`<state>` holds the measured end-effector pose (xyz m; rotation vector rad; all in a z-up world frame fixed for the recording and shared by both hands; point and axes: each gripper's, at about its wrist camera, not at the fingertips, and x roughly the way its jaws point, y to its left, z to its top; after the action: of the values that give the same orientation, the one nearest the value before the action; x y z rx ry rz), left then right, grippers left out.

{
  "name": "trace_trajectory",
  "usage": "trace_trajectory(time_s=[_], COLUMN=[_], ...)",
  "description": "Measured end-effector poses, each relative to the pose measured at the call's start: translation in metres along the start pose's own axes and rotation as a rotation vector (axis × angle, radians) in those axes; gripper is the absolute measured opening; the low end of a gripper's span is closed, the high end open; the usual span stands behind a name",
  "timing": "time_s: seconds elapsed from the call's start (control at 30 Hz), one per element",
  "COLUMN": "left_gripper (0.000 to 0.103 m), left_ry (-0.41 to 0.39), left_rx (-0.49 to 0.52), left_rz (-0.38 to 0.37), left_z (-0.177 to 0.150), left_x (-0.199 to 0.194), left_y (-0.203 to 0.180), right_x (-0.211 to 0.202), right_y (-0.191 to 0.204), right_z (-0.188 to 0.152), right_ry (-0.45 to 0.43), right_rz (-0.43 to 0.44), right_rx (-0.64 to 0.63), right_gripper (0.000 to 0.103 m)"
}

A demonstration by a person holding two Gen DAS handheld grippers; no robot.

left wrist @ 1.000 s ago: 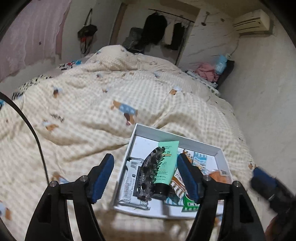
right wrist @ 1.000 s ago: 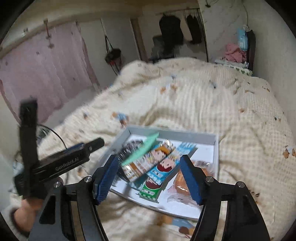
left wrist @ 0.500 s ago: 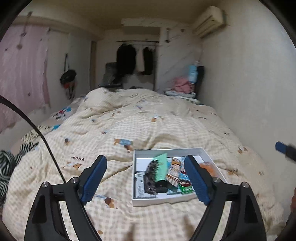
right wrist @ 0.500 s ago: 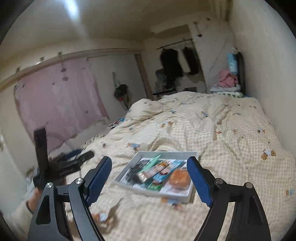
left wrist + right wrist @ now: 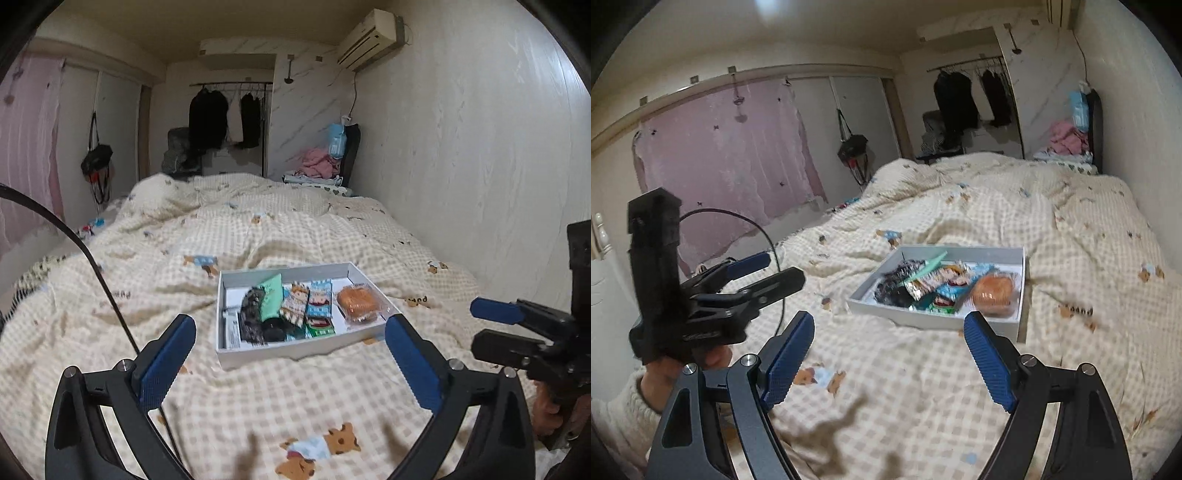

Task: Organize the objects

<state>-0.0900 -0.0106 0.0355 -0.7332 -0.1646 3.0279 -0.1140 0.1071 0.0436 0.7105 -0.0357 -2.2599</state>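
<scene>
A shallow white box (image 5: 280, 352) lies on the bed and holds a green tube (image 5: 271, 295), a black toothed hair clip (image 5: 253, 314), colourful snack packets (image 5: 319, 302) and a wrapped orange bun (image 5: 358, 302). My left gripper (image 5: 290, 325) hovers well short of the box, its jaws opening wide with nothing between them. My right gripper (image 5: 890, 319) also stands open and empty, back from the box (image 5: 923, 319). Each view catches the other gripper off to the side: the right gripper (image 5: 480, 326) and the left gripper (image 5: 775, 269), which a hand (image 5: 665, 380) holds.
A checked cream duvet (image 5: 258, 229) covers the bed, with a pale wall (image 5: 461, 166) along its right side. A black cable (image 5: 92, 258) arcs at the left. A pink curtain (image 5: 720, 155), hanging dark clothes (image 5: 208, 114) and a pink clothes pile (image 5: 317, 162) are far off.
Both grippers have pulled back from the box, which now looks smaller and farther. Both jaws have spread wider. The left view has rolled to level.
</scene>
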Motion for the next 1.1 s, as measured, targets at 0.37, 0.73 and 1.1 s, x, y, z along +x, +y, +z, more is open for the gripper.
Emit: trace_trajectory(time_s=[0.37, 0.73, 1.1], left_gripper=[0.103, 0.103, 0.103], left_ry=[0.099, 0.081, 0.091], left_rx=[-0.073, -0.027, -0.077], left_rz=[-0.059, -0.030, -0.035], left_z=[-0.027, -0.034, -0.035], left_x=[0.014, 0.006, 0.010], left_y=[0.006, -0.005, 0.007], right_x=[-0.007, -0.021, -0.017], right_y=[-0.016, -0.012, -0.012], right_z=[-0.024, -0.025, -0.026], right_ry=[-0.044, -0.096, -0.074], right_rz=[-0.020, -0.039, -0.045], right_rx=[0.100, 0.088, 0.090], right_gripper=[0.084, 0.102, 0.102])
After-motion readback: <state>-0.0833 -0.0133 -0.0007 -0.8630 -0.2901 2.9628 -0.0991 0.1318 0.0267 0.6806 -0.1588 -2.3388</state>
